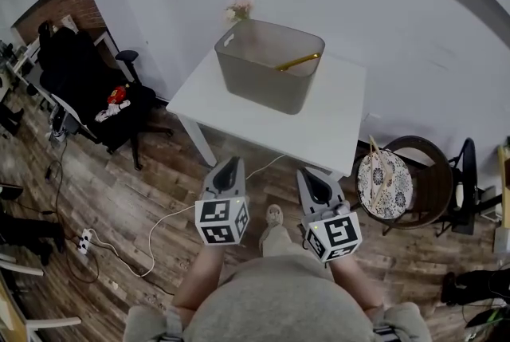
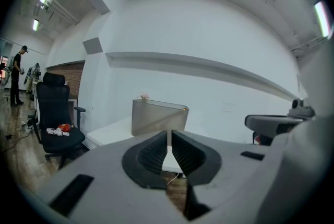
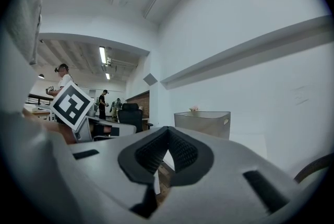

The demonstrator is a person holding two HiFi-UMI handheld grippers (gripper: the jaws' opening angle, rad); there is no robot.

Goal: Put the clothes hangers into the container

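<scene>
- Clothes hangers (image 1: 382, 171) mostly not yet at the goal: white tabletop (image 1: 319, 125) at centre, grey container (image 1: 263, 85) standing on it, one yellow hanger (image 1: 297, 61) slanted inside.
- Round chair (image 1: 434, 173) just right of the tabletop, with the loose wooden pile lying on its patterned cushion (image 1: 398, 193).
- Left tongs (image 1: 231, 163) and right tongs (image 1: 312, 179) each pressed together, nothing between them, held side by side over the wood floor (image 1: 119, 197), well short of both pile and container.
- Likely trouble: hooks in the pile snagging one another and two coming up at once; a thin bar slipping from a narrow pinch; a hook catching the container's rim on the way in; a white cable (image 1: 151, 241) trailing near the feet.
- Pile and container's inside visible from the head view only; both gripper views limited to the container's outer wall, plus a black office chair (image 2: 55, 113) in the left one and distant people (image 3: 62, 79) in the right one.
</scene>
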